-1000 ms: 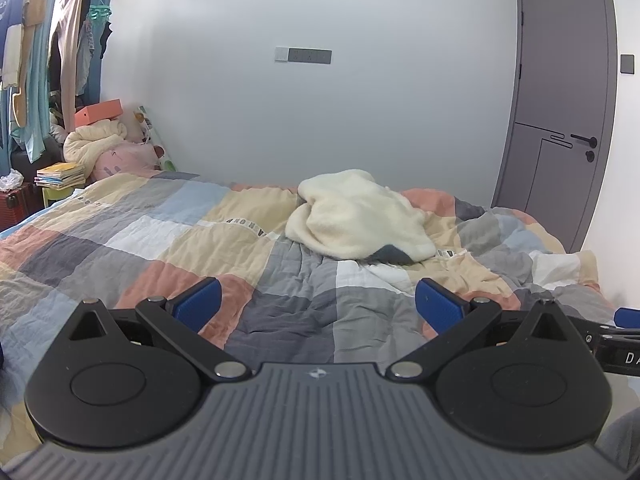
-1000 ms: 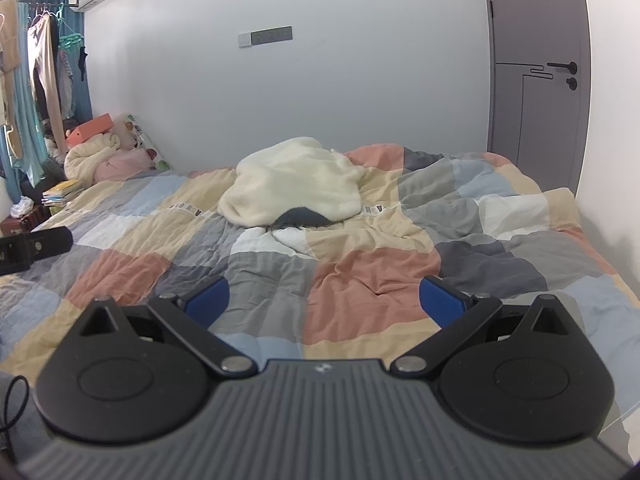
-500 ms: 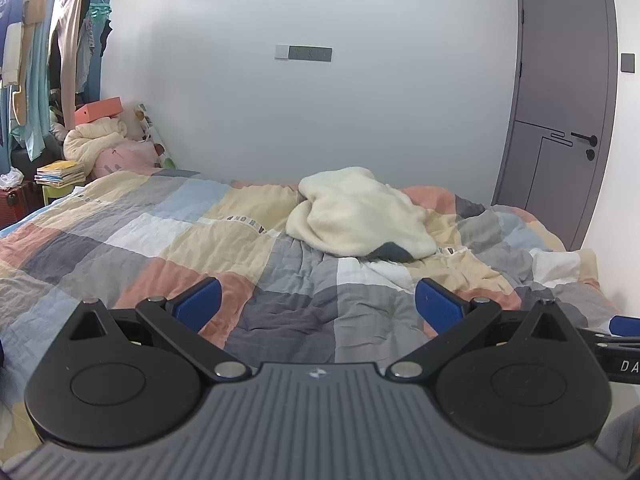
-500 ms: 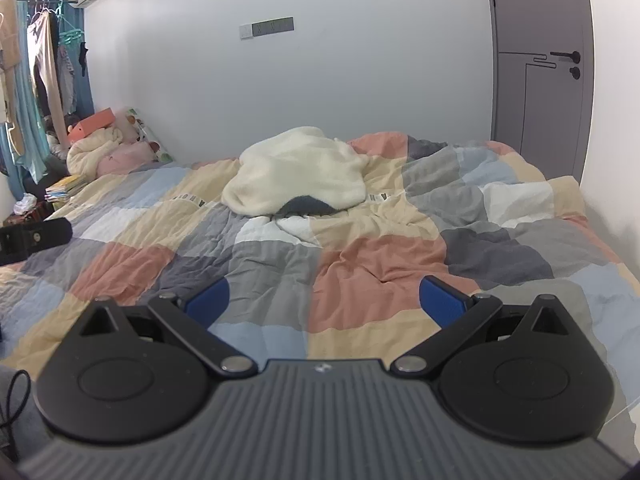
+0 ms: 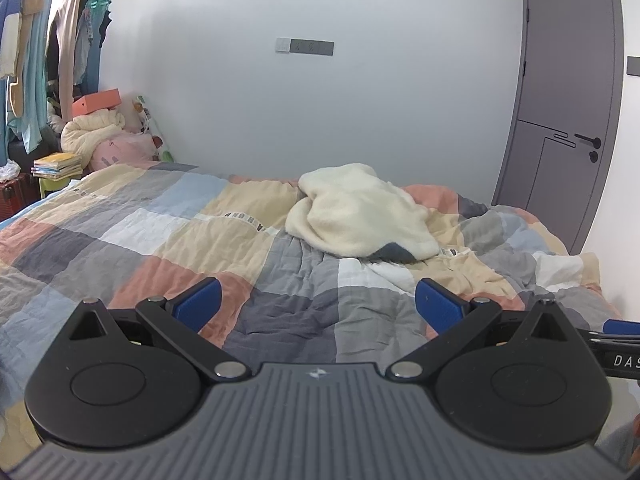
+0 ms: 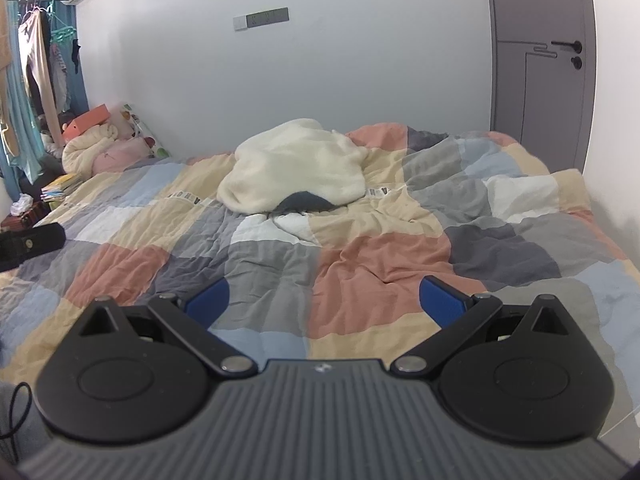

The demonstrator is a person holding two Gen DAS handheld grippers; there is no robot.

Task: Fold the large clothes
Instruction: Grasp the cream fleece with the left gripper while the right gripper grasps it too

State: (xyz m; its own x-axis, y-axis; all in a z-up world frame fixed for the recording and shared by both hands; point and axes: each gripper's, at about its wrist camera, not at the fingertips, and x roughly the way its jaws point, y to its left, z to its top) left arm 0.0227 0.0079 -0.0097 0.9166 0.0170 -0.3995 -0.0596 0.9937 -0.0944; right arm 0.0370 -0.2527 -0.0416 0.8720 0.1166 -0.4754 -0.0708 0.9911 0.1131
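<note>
We see the cream fleece garment lying crumpled in a heap on the far part of the bed, a dark grey patch of it showing at its near edge, close to the wall and well apart from both tools. It rests on a patchwork quilt of grey, peach, yellow and blue squares that covers the whole bed. Our left gripper hangs above the near quilt with its blue pads spread wide and nothing between them. Our right gripper is likewise spread wide and empty over a peach square. Far right stands a grey door; far left, hanging clothes and a pile of bedding.
</note>
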